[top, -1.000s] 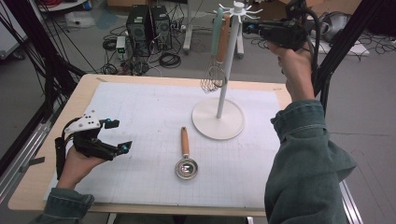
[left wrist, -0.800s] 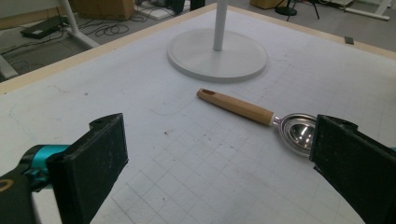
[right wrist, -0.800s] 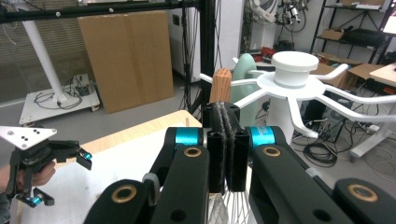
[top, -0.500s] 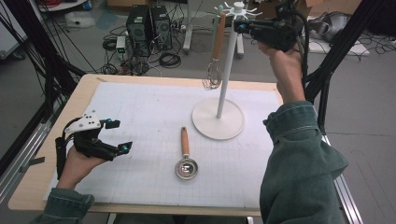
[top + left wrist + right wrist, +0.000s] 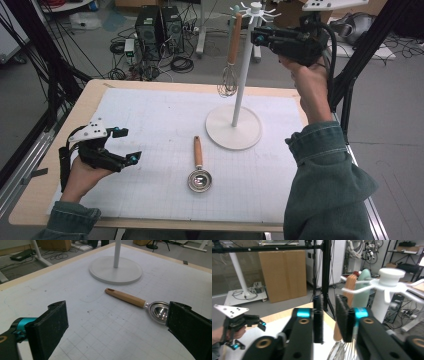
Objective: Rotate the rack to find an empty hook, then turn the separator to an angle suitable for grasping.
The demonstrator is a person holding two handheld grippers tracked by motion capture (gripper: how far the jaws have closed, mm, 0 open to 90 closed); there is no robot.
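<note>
White utensil stand (image 5: 241, 85), white round base. Whisk (image 5: 230, 60): orange-brown wooden handle, silver wire. Scoop (image 5: 199, 169): light-brown wooden handle, shiny silver bowl. White mat (image 5: 160, 120) with fine grey grid; pale wood table (image 5: 85, 107) edge around it. Left gripper (image 5: 123, 145) black, teal accents, grey plate on top. Right gripper (image 5: 256, 36) black, teal accents too. Sleeves dark green.

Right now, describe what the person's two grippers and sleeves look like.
Both are black two-jaw tools. The left gripper carries a grey three-cornered plate with dark dots, and teal accents near its jaws. The right gripper has flat black jaws with rough pads, teal blocks and brass-coloured rings behind them, plus a black cable looping beside the wrist. Both forearms wear green denim-like sleeves with stitched cuffs.
</note>
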